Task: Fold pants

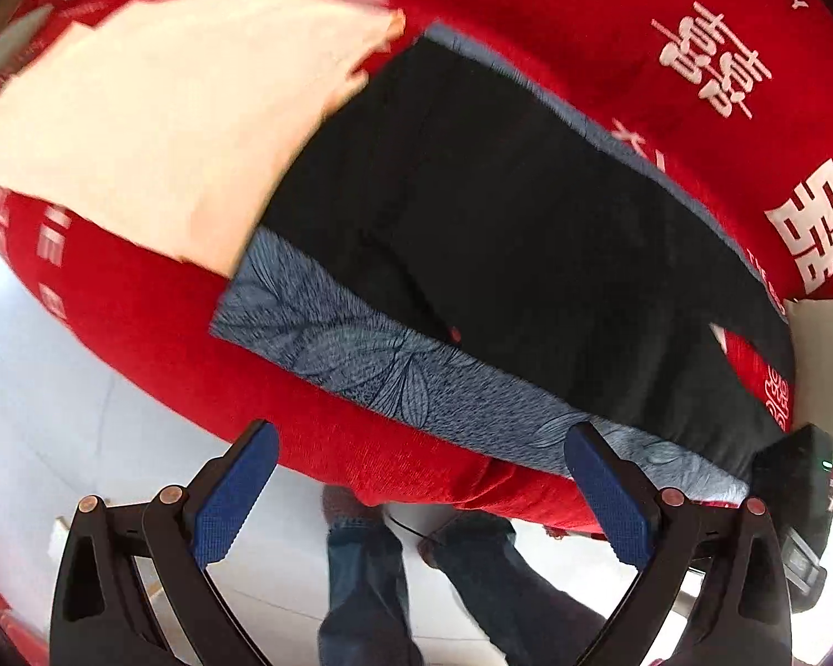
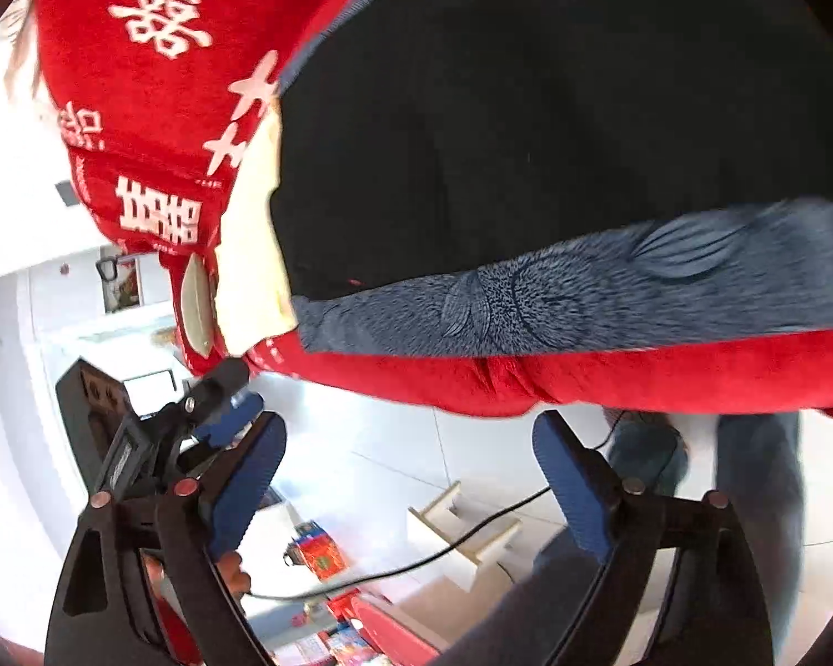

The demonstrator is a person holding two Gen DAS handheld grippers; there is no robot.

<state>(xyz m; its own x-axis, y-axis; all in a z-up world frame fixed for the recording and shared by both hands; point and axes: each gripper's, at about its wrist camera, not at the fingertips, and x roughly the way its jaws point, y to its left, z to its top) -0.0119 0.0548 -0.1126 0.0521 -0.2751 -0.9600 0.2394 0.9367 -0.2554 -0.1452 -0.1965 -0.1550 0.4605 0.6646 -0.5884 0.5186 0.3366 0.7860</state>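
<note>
Left gripper (image 1: 422, 444) jaws spread wide, blue pads (image 1: 233, 494) apart, nothing between them, pointing forward and down. Right gripper (image 2: 411, 438) likewise spread wide, pads (image 2: 575, 491) empty. Left gripper also shows in the right wrist view, just beside the right one's left finger. Person's legs (image 1: 361, 577) in jeans below.

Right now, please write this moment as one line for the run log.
left tool: open, empty | right tool: open, empty | black pants: flat on blue cloth, untouched | fold: not started
</note>
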